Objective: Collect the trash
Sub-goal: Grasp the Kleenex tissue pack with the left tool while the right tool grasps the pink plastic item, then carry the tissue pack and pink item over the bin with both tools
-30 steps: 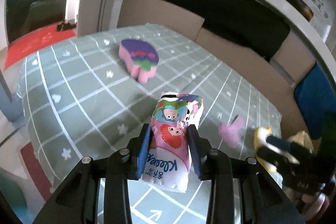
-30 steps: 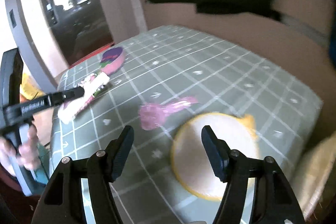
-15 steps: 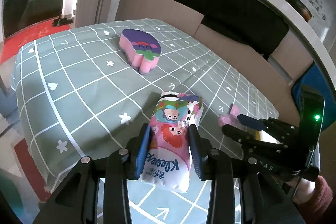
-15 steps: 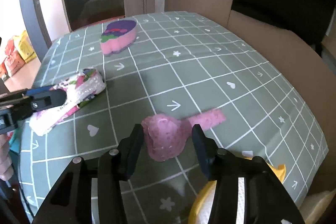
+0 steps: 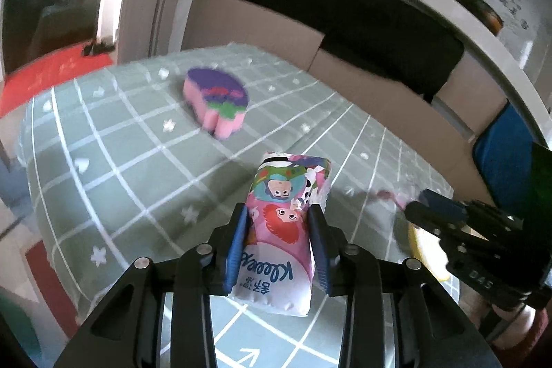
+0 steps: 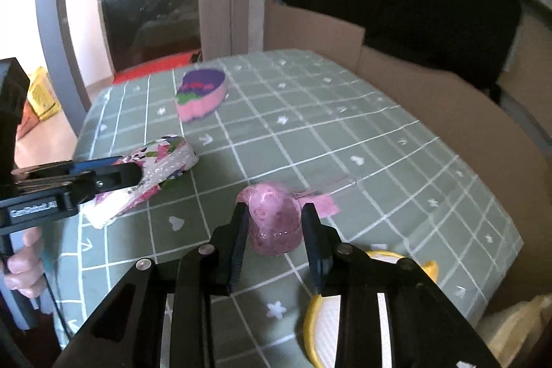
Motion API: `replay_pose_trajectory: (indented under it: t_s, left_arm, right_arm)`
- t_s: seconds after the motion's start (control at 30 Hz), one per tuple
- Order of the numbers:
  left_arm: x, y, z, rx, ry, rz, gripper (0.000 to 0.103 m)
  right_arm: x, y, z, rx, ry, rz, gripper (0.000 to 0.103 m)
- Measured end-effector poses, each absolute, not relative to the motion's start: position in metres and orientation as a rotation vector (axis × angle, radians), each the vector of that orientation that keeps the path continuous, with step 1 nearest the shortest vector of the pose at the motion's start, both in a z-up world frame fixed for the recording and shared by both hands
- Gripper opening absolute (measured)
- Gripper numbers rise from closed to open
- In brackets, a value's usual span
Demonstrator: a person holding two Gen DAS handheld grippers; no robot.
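Note:
My left gripper (image 5: 277, 230) is shut on a cartoon-printed tissue pack (image 5: 283, 230) and holds it just above the green checked tablecloth (image 5: 120, 161). The pack also shows in the right wrist view (image 6: 151, 171), clamped in the left gripper (image 6: 131, 175). My right gripper (image 6: 276, 223) is closed around a crumpled pink plastic wrapper (image 6: 274, 219) with a pink strip trailing to its right. From the left wrist view the right gripper (image 5: 434, 209) sits at the right, and the wrapper there is a pink blur.
A pink and purple sponge-like toy (image 5: 217, 102) lies at the far side of the table, also in the right wrist view (image 6: 201, 93). A yellow-rimmed plate (image 6: 327, 326) sits under my right gripper. Cardboard panels (image 6: 431, 99) border the table's far edge.
My right gripper has moved from above the yellow plate to the pink wrapper and closed on it. My left gripper still holds the tissue pack, drifting slightly.

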State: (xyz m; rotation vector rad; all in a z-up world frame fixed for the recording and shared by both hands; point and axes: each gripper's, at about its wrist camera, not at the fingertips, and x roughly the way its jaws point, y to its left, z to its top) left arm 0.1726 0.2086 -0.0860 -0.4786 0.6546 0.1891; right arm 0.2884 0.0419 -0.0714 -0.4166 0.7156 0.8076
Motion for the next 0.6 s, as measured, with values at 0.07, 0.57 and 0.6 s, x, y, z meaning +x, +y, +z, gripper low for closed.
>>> replay_pose_trajectory:
  t_s: [0.07,0.57,0.6]
  left_arm:
    - [0.175,0.203,-0.075,-0.45,0.628,0.18,0.036]
    - [0.191,0.138,-0.006,-0.314,0.504,0.077,0.036]
    - [0.192,0.133,-0.002,-0.305,0.495,0.068,0.036]
  right_arm:
    - [0.286,0.033,-0.062,-0.4,0.693,0.793,0.029]
    - [0.271,-0.044,0.001,-0.288,0.532,0.674,0.029]
    - [0.269,-0.05,0.005,-0.284,0.521,0.665,0.029]
